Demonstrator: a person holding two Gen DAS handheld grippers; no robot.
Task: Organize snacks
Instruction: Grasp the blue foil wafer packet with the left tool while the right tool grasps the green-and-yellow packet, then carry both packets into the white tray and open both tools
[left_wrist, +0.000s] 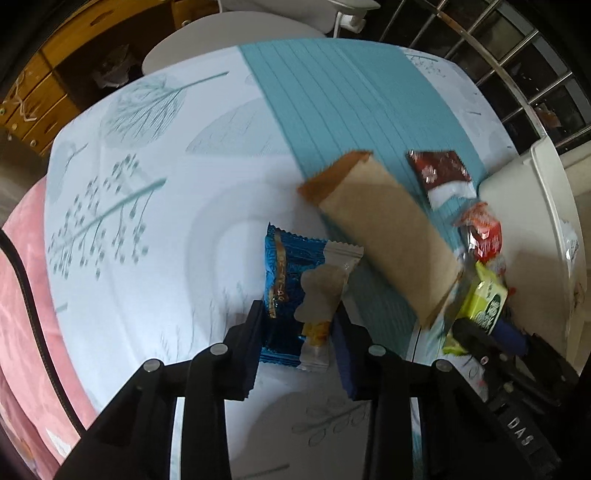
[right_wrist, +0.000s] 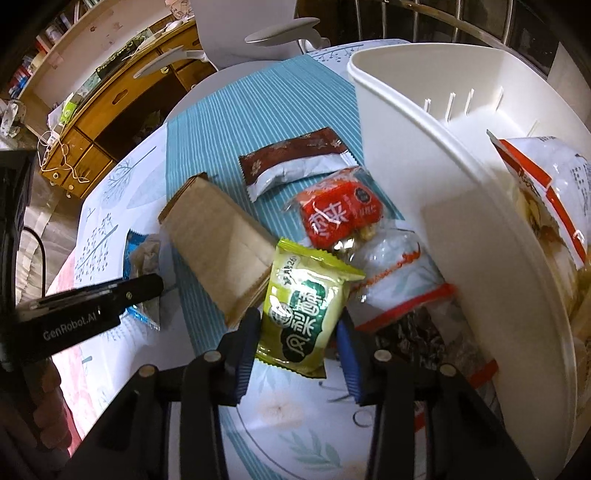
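My left gripper (left_wrist: 299, 332) is shut on a blue foil packet (left_wrist: 282, 273) and a white packet (left_wrist: 321, 291) that lies on top of it, over the leaf-print tablecloth (left_wrist: 147, 206). Seen from the right wrist, my right gripper (right_wrist: 299, 332) is shut on a green snack packet (right_wrist: 306, 306), its pads against both side edges. That green packet (left_wrist: 484, 302) also shows at the right of the left wrist view. A white bin (right_wrist: 406, 147) stands just right of it, with a red-and-white bag (right_wrist: 546, 184) inside.
On the teal mat (left_wrist: 332, 92) lie a brown paper packet (left_wrist: 384, 236), a dark red packet (left_wrist: 439, 173) and a red packet (right_wrist: 340, 214). A clear packet with a red band (right_wrist: 402, 280) lies by the bin. A pink cloth (left_wrist: 22, 295) borders the table at left.
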